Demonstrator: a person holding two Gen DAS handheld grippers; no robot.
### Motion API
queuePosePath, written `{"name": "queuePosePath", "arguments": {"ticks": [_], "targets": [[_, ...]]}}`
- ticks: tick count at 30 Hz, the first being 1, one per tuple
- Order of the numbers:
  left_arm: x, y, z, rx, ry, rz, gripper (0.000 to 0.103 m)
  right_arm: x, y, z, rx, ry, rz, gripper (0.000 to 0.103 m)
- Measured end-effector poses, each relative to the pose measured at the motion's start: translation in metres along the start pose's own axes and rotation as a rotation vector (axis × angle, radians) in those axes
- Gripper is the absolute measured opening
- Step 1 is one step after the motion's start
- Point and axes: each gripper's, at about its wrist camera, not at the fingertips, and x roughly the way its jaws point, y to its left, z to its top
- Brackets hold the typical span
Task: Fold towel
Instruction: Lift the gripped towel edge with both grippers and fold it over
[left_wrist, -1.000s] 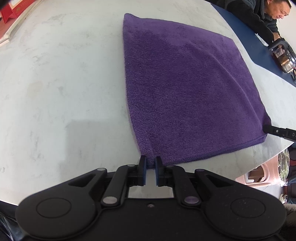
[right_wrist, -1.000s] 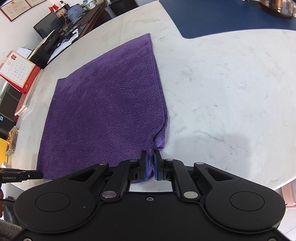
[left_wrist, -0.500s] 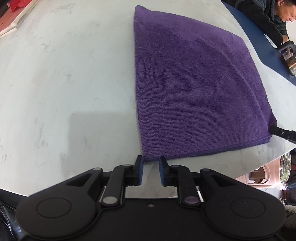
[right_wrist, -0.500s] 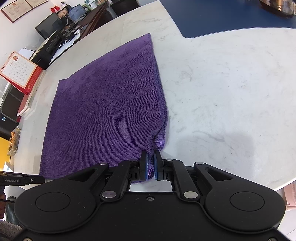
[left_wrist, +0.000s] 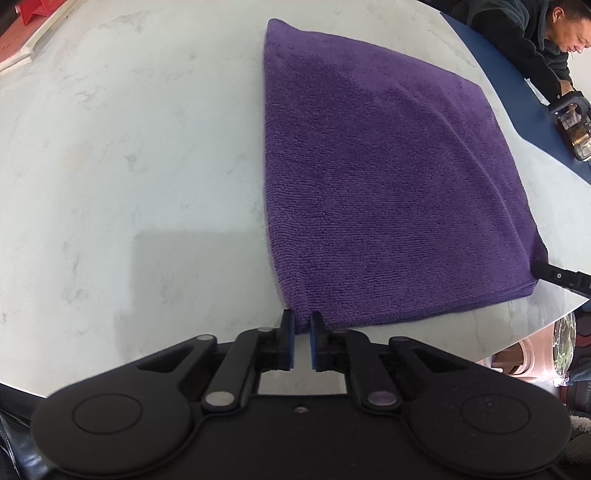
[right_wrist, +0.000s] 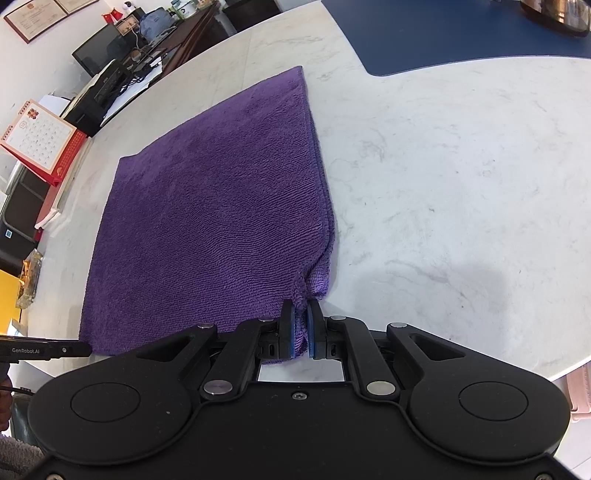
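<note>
A purple towel (left_wrist: 388, 177) lies folded flat on the white marble table (left_wrist: 129, 147). My left gripper (left_wrist: 302, 319) is at the towel's near left corner, its jaws closing with the corner pinched between the blue pads. In the right wrist view the towel (right_wrist: 221, 221) spreads away to the left. My right gripper (right_wrist: 301, 308) is shut on the near right corner, which bunches up slightly between its pads. Each gripper's tip shows at the edge of the other view: the right gripper (left_wrist: 561, 277) and the left gripper (right_wrist: 44, 349).
A blue mat (right_wrist: 461, 33) covers the table's far side, where a person (left_wrist: 524, 37) leans over a glass kettle (left_wrist: 576, 129). A red desk calendar (right_wrist: 37, 140) and office clutter stand beyond the table's left edge. The table's near edge (left_wrist: 535, 321) runs just behind the towel.
The left gripper's jaws parted beside the towel's corner half a second ago and have now come together on it. The right gripper keeps its hold unchanged.
</note>
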Motion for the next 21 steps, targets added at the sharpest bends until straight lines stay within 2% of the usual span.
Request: {"name": "queuePosePath", "arguments": {"ticks": [8, 21], "targets": [[-0.006, -0.003, 0.003, 0.010, -0.025, -0.012, 0.004, -0.004, -0.003, -0.001, 0.001, 0.002, 0.019, 0.006], [-0.018, -0.006, 0.011, 0.010, -0.078, -0.048, 0.004, -0.021, -0.006, -0.001, 0.065, -0.050, 0.099, 0.006]]}}
